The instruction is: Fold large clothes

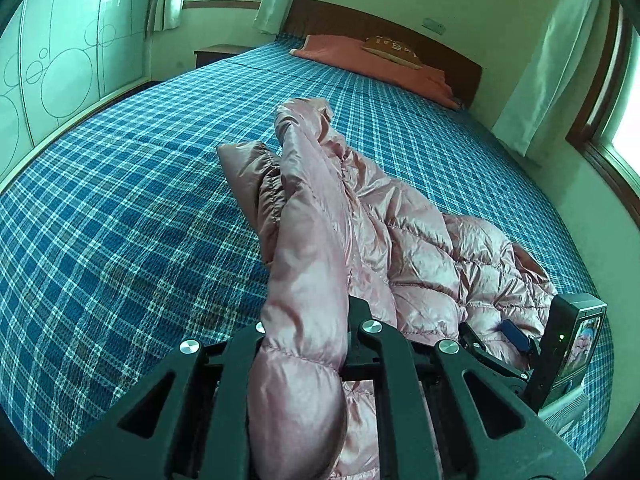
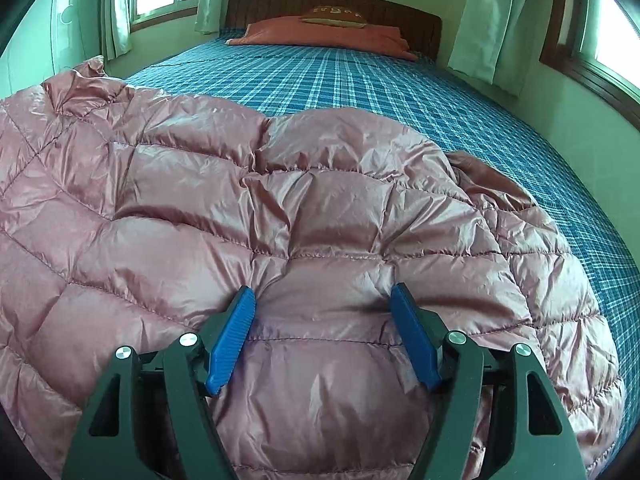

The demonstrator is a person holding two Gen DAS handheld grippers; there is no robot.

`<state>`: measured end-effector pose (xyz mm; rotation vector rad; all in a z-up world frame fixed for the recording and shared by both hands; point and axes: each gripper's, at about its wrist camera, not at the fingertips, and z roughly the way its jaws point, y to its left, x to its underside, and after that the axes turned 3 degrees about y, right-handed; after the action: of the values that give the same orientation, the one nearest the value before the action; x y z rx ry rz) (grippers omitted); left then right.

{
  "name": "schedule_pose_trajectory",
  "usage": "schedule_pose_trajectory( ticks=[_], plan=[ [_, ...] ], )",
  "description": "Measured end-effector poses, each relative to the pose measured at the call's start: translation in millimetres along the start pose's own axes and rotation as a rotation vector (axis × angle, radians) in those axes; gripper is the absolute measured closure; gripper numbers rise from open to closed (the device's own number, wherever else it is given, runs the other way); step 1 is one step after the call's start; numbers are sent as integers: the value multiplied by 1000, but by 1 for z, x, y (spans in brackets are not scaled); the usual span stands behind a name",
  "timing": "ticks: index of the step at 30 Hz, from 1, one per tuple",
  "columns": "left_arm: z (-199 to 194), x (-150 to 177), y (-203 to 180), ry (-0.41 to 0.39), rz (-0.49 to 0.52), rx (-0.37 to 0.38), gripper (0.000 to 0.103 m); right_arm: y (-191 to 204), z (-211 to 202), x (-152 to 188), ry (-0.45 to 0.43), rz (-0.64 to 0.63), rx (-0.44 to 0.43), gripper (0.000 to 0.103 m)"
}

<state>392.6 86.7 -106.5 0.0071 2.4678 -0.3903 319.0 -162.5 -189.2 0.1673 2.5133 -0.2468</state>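
A shiny pink quilted down jacket (image 1: 404,240) lies on a bed with a blue plaid sheet (image 1: 120,200). In the left wrist view my left gripper (image 1: 308,320) is shut on a thick puffy fold of the jacket, which rises from the jaws and hides the fingertips; a sleeve cuff (image 1: 248,160) hangs beside it. My right gripper (image 1: 496,334) shows at the lower right of that view, resting on the jacket. In the right wrist view the right gripper (image 2: 322,292) stands open, with its blue pads (image 2: 234,332) set wide apart on the jacket (image 2: 280,200) and a bulge of fabric between them.
At the head of the bed lie a salmon pillow (image 2: 320,34) and a brown cushion (image 2: 334,14) against a dark wooden headboard (image 2: 400,16). Bare plaid sheet (image 2: 360,80) stretches beyond the jacket. A pale wardrobe (image 1: 60,60) stands left, and curtained windows (image 2: 492,12) flank the bed.
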Motion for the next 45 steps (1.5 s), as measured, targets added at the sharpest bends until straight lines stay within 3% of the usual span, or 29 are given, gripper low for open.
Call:
schedule_pose_trajectory(
  ticks=[9,16,21,29,35,40,45],
  plan=[
    [-18,-1,-57,-35,128,-10,93,-21,-19,-7,-35,43,-40,33],
    [-24,1,-116,-49,244,-8,94,-87,-50,-7,-83,118,-17,33],
    [-23,8,-165,-65,335,-2,94,-137,-65,8,-92,169,55,33],
    [1,38,-248,-33,464,35,94,-223,-83,48,-67,305,150,33],
    [33,77,-301,43,540,36,94,-268,-81,77,-11,366,240,33],
    [60,105,-324,91,567,14,94,-289,-71,99,39,395,269,33],
    [72,122,-333,78,590,-18,94,-301,-60,107,73,422,264,33]
  ],
)
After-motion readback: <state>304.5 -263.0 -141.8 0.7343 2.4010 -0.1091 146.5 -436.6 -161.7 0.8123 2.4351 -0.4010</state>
